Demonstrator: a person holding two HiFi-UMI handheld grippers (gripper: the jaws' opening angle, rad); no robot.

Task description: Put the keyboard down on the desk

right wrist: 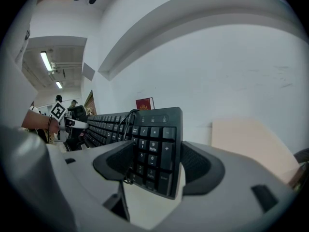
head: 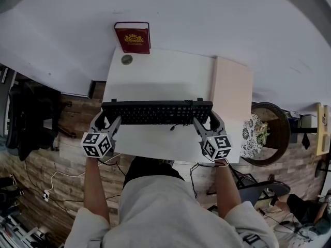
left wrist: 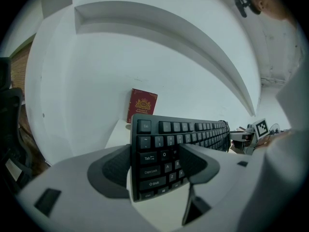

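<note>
A black keyboard [head: 156, 111] stretches across the white desk [head: 160, 71], gripped at both ends. My left gripper [head: 106, 119] is shut on its left end, and the left gripper view shows the Esc and Tab keys [left wrist: 152, 151] between the jaws of that gripper [left wrist: 154, 167]. My right gripper [head: 204, 120] is shut on the number-pad end [right wrist: 155, 141], which sits between the jaws of that gripper [right wrist: 154, 167]. The keyboard looks tilted in both gripper views. Whether it touches the desk cannot be told. Its cable [head: 178, 125] dangles near the right end.
A red book [head: 133, 37] stands against the wall at the desk's back edge, with a small round object [head: 126, 59] beside it. A beige board [head: 231, 94] covers the desk's right part. There is a round side table [head: 266, 133] to the right and a dark chair [head: 26, 118] to the left.
</note>
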